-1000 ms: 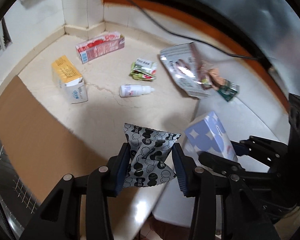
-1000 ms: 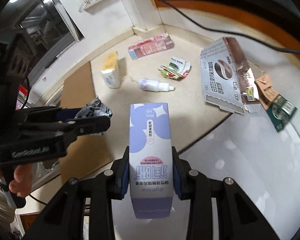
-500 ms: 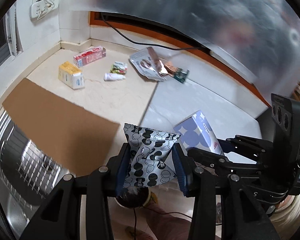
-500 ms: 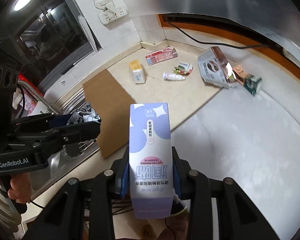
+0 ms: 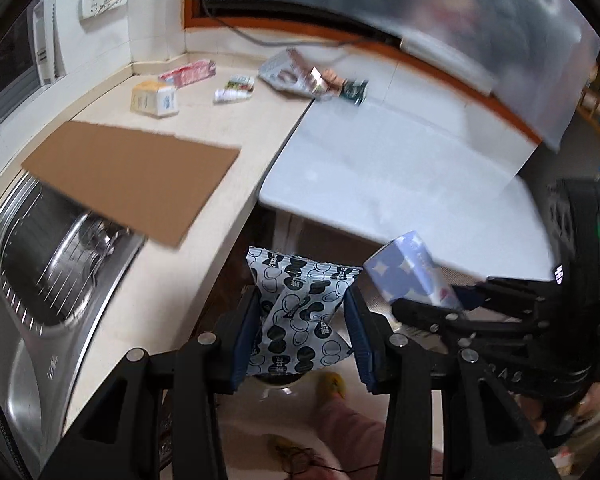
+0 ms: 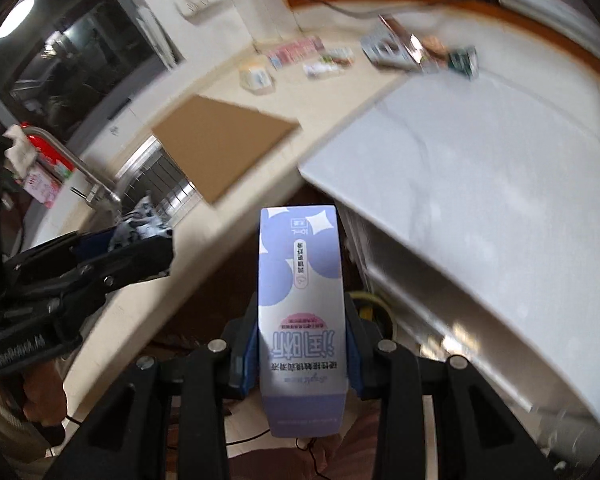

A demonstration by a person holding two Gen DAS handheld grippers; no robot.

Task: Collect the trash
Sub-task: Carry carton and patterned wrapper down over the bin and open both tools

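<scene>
Sink [image 5: 52,280] at far left, steel, wire rack inside; tap [image 6: 76,168] visible from my right-wrist view. Cardboard sheet [image 5: 132,176] lies flat on the beige counter [image 5: 168,280], one corner overhanging the sink.

My left claw [image 5: 300,328]: closed on the black-and-white patterned wrapper [image 5: 300,316]. Wrapper sits pinched between both blue pads, top edge flaring above the fingertips, bottom end bulging out below them. Claw and wrapper are off the counter edge, over the floor.

My right claw [image 6: 302,344]: closed on the purple-and-white carton [image 6: 300,312]. Carton stands lengthwise along the fingers, gripped on its two narrow sides near its lower half, upper half projecting well past the fingertips. Also held off the counter, beside the left claw; in the left-wrist view the carton [image 5: 412,276] is just right of the wrapper, apart from it.

Far back corner of counter, well apart from both claws, left to right: yellow-and-white box [image 5: 154,98], red-and-white box [image 5: 188,74], small white bottle [image 5: 232,95], silver foil pouch [image 5: 288,76], dark green packet [image 5: 354,90]. White worktop [image 5: 400,168] fills the right.
</scene>
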